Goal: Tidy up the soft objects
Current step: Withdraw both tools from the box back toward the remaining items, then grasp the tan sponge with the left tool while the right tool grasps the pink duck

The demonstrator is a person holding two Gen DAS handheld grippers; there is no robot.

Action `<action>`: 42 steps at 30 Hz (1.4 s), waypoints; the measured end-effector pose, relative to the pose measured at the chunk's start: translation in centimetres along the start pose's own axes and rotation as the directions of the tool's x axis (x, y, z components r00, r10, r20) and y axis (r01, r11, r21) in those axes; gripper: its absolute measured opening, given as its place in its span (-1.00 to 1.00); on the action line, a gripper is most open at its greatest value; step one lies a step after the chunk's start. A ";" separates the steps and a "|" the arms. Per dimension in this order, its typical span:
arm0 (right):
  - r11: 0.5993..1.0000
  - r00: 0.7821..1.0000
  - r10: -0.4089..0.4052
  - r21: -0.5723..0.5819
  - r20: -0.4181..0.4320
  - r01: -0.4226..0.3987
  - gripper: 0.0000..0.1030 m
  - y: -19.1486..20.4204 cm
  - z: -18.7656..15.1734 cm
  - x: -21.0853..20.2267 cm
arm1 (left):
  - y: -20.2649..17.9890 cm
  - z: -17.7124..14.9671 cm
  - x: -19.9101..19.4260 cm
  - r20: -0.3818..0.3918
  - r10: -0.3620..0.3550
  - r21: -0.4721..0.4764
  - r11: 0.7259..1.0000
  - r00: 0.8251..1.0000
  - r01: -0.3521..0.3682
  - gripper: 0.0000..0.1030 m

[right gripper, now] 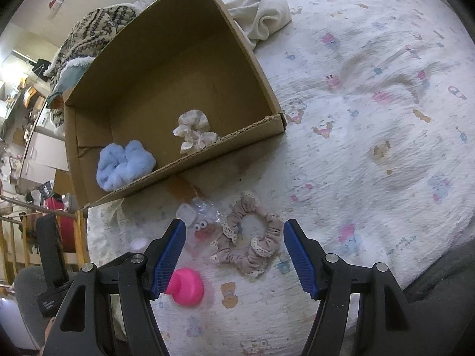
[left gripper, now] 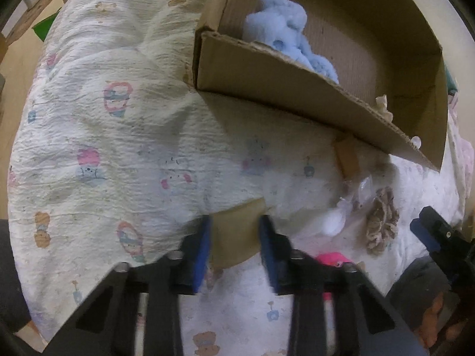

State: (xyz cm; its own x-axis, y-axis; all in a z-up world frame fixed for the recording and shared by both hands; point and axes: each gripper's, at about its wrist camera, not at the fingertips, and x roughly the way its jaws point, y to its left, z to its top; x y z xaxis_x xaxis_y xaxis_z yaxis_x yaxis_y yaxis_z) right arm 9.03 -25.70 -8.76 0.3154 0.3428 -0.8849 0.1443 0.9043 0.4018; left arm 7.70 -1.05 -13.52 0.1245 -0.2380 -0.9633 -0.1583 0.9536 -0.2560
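A cardboard box [right gripper: 246,56] lies on the bed with a fluffy blue scrunchie [right gripper: 123,164] and a cream scrunchie [right gripper: 193,132] inside. A beige lace-trimmed scrunchie [right gripper: 252,243] lies on the quilt in front of the box, between the fingers of my open right gripper [right gripper: 234,255], which hovers just above it. A pink round toy [right gripper: 187,289] and a clear packet with googly eyes [right gripper: 202,222] lie beside it. My left gripper [left gripper: 236,237] is shut on the box's front cardboard flap [left gripper: 236,237]. The box [left gripper: 267,89], blue scrunchie [left gripper: 285,32] and beige scrunchie [left gripper: 381,222] also show in the left wrist view.
The bed has a white quilt [right gripper: 371,103] with cartoon prints. A white cloth [right gripper: 261,17] and a patterned knit item [right gripper: 92,29] lie behind the box. The bed edge and a wooden rail [right gripper: 17,237] are at the left, with room clutter beyond.
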 end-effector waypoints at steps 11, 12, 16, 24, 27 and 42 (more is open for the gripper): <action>1.000 1.000 0.015 0.016 0.005 -0.015 0.40 -0.6 -0.2 -0.4 | 0.2 -0.4 -4.5 0.113 -0.054 0.018 0.998 0.992 0.052 -0.89; 1.000 1.000 0.026 0.016 0.000 -0.026 0.40 -0.6 -0.3 -0.4 | 0.5 -0.4 -5.2 0.127 -0.055 0.017 0.998 0.990 0.054 -0.89; 0.993 0.991 0.116 -0.023 -0.060 -0.117 0.40 0.6 -0.9 0.0 | 1.0 -0.7 -7.6 0.200 -0.049 0.027 0.999 0.979 0.045 -0.89; 0.978 0.963 0.139 -0.118 -0.232 -0.170 0.40 4.6 -3.7 2.8 | 1.4 -0.9 -9.1 0.245 -0.012 0.039 0.999 0.970 0.002 -0.89; 0.976 0.960 0.116 -0.151 -0.253 -0.158 0.40 5.8 -4.4 3.4 | 1.1 -1.2 -8.6 0.241 0.002 0.041 0.999 0.971 -0.012 -0.89; 0.924 0.965 -0.142 -0.380 -0.219 0.049 -0.06 9.6 -6.5 7.2 | 0.6 -1.5 -8.5 0.247 0.046 0.076 0.995 0.968 -0.067 -0.89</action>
State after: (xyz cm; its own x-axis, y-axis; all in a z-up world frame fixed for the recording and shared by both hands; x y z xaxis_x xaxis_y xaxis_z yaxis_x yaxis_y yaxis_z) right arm 6.60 -12.89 -12.85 0.0784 0.2585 -0.9628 -0.2078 0.9488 0.2379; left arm 5.08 1.24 -5.61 0.3555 -0.1409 -0.9240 -0.0910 0.9787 -0.1842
